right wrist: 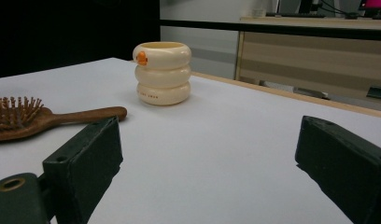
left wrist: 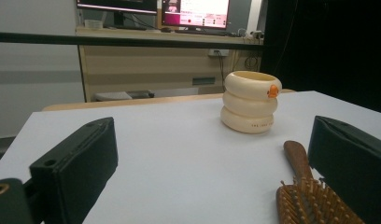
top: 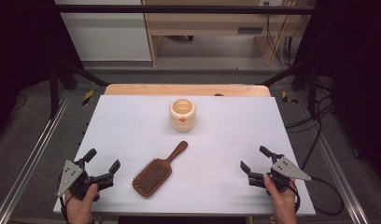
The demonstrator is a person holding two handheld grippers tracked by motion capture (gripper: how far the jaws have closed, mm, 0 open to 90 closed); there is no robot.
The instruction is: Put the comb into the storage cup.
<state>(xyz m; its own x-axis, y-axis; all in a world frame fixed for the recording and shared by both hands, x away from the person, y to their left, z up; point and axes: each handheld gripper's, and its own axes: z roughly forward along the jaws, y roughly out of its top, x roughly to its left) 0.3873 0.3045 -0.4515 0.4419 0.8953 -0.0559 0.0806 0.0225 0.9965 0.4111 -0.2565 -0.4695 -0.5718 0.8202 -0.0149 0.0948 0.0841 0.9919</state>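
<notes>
One cup (top: 182,114), cream, ringed sides, orange dot on the rim, upright at table (top: 235,126) centre toward the far edge; interior looks empty from the high view. One brush (top: 157,171), wooden, bristles up, lying near the front edge, handle angled toward the cup, well apart from it. Left tool (top: 102,165) released, jaws spread, just left of the brush head. Right tool (top: 254,159) released, jaws spread, near the front right, nothing between them.

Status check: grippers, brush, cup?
Left gripper open, right gripper open, both empty, near table edge. Hairbrush flat, bristles up, beside left gripper. Cup upright beyond it. Nothing between.
</notes>
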